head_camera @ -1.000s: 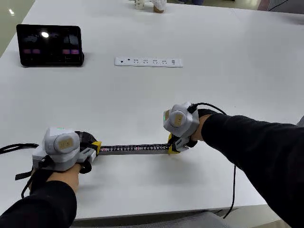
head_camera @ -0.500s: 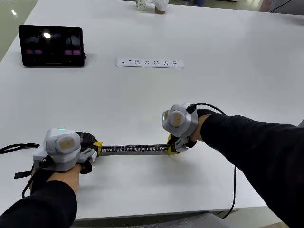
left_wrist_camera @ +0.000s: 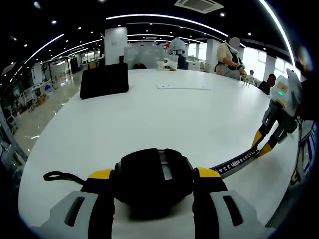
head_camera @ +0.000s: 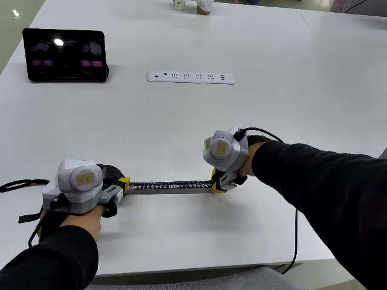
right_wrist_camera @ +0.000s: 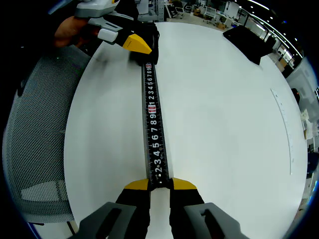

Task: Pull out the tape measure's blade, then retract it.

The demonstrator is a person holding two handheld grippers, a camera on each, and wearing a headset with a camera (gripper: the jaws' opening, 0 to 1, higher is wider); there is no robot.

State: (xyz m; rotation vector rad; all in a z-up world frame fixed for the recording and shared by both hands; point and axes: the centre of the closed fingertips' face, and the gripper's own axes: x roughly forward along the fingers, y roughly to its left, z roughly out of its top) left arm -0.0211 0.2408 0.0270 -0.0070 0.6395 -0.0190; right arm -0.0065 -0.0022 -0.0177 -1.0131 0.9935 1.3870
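Blade (right_wrist_camera: 151, 119) numerals 2 to 9

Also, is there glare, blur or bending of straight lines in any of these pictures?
Head view: sharp, with one lamp glare spot on the tablet. Left gripper view: fisheye bends the ceiling light strips into arcs. Right gripper view: the blade numbers read sharp, but the power strip curves near the edge.

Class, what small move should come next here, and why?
Probably ease the right gripper toward the case, letting the blade retract: the blade is already drawn out, its tip pinched by the right gripper, with the left gripper clamped on the case.
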